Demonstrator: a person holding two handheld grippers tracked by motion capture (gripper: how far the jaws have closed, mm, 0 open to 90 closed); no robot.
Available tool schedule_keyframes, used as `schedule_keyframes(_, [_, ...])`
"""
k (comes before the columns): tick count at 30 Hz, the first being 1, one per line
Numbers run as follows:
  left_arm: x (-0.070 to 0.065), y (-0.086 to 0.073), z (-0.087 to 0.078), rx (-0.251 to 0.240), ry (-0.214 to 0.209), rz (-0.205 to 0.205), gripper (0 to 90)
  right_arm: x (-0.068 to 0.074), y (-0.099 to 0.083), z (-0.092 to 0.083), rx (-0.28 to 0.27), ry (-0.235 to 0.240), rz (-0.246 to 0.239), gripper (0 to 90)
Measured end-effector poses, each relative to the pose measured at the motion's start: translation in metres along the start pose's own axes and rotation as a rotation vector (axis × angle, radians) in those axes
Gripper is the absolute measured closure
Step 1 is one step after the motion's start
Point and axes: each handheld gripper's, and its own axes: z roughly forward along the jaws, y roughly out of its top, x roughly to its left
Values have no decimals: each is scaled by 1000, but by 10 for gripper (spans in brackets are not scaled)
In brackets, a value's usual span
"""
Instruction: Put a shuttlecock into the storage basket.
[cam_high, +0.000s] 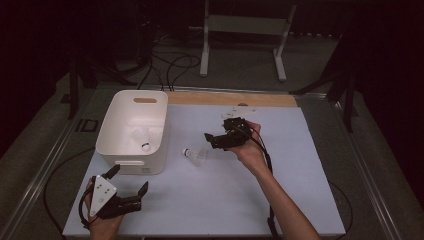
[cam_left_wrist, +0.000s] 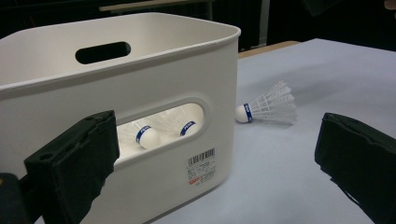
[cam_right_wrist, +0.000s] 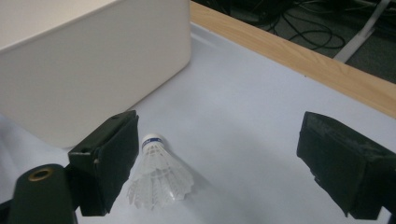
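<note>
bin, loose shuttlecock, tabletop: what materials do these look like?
Bin: likely moulded plastic, smooth matte white; rounded corners, cut-out handles, barcode sticker.
Shuttlecock on the table: probably synthetic; translucent white ribbed skirt, white rounded cap with a blue band.
Tabletop: smooth, pale matte sheet, material unclear; a bare wood strip runs along the far edge.

The high view looks forward and down over the whole bench (cam_high: 240, 200). The left gripper view sits low and close to the white bin (cam_left_wrist: 154, 70), facing its near wall. The right gripper view looks down close. All three share the shuttlecock (cam_right_wrist: 159, 175)
</note>
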Motion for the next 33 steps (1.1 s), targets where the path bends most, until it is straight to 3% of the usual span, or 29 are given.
schedule_keyframes(33, [0, 0, -1, 0, 4, 0, 3, -2, -20, 19, 88, -24, -6, 170])
